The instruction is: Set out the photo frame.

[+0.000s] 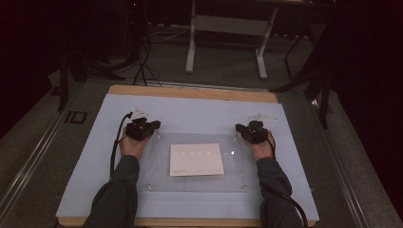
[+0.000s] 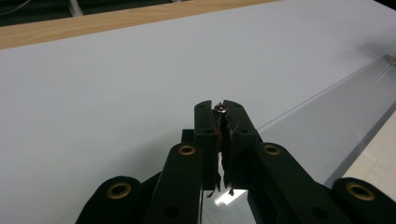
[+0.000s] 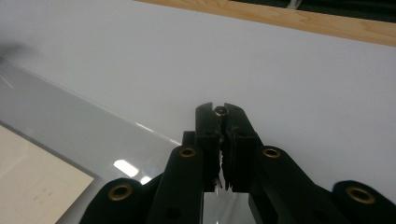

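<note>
Clear acrylic sheet (image 1: 237,166) over white paper (image 1: 196,159) on pale blue mat (image 1: 199,114). Left gripper (image 2: 221,108) and right gripper (image 3: 220,111) each pinch a small screw at tips; the screws are visible in the gripper views.

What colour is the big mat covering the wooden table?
The mat is pale blue, clearest in the high view.
</note>
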The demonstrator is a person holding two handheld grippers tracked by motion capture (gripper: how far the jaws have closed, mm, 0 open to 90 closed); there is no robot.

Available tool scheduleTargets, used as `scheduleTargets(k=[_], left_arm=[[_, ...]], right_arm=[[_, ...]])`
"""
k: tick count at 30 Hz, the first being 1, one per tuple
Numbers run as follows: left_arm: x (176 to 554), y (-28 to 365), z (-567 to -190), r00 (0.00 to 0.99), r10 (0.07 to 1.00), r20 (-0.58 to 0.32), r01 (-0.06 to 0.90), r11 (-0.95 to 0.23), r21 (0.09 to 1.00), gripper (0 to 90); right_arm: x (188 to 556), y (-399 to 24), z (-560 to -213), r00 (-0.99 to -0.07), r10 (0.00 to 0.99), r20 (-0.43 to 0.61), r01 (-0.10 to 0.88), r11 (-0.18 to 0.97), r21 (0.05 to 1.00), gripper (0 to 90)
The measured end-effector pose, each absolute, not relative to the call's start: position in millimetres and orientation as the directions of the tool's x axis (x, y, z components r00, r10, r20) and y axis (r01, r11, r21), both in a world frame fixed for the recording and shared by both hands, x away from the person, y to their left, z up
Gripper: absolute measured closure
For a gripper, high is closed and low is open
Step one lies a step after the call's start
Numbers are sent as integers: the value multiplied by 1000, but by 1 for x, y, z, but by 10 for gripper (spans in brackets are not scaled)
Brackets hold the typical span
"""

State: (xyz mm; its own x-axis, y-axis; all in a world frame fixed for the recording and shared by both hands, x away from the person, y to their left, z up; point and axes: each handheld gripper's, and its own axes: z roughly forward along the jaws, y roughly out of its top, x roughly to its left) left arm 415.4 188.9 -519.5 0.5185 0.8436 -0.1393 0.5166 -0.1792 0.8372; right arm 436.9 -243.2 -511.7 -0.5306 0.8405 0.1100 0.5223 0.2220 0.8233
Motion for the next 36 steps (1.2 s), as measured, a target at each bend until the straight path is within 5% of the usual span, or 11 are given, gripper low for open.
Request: scheduleTargets(k=[24,33,36], left_arm=[[424,189,-517,487,851,-195,563,-135,815,841],[419,189,-520,469,870,-151,550,-155,821,617],[413,193,-519,475,869,-135,534,-163,830,608]], right_arm=[[451,-238,-507,-468,867,173,604,171,779,857],[452,-237,-506,-458,873,170,615,173,769,857],[452,-237,-506,-458,872,173,616,170,769,857]])
